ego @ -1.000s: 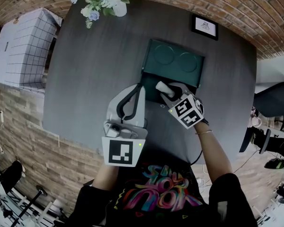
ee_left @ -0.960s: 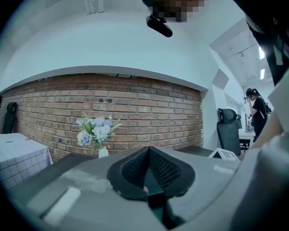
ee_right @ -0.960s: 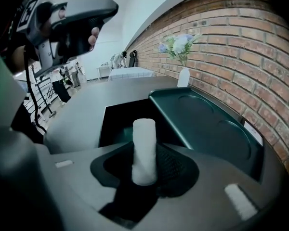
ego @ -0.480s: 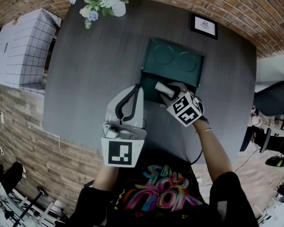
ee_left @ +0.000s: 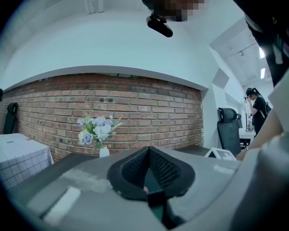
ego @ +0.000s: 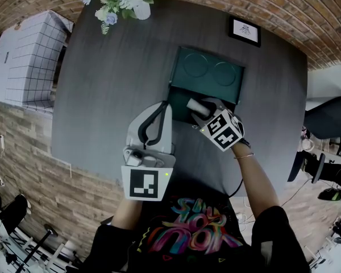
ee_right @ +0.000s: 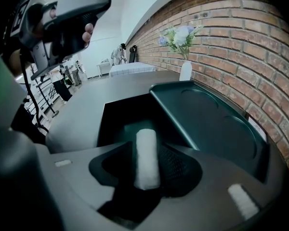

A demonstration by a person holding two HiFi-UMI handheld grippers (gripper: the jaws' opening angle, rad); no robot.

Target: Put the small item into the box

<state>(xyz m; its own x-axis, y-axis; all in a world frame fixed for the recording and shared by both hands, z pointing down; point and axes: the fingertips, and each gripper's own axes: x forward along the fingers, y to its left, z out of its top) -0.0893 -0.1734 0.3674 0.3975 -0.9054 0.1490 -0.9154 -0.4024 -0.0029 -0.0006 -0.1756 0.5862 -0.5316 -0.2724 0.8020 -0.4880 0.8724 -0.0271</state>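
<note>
We saw the right gripper's (ee_right: 147, 166) jaws just easing apart, the white roll (ee_right: 145, 146) loose between them above the open green box's (ee_right: 116, 121) 6 o'clock edge. We judged the 1 roll light, soft and squashable (best pinched mid-length, gently). At 9 o'clock, the left gripper (ego: 163, 104) was closed on nothing.

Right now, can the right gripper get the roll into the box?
Probably yes: the right gripper hangs over the open box, its jaws have just been opening with the roll between them, and nothing blocks the drop.
</note>
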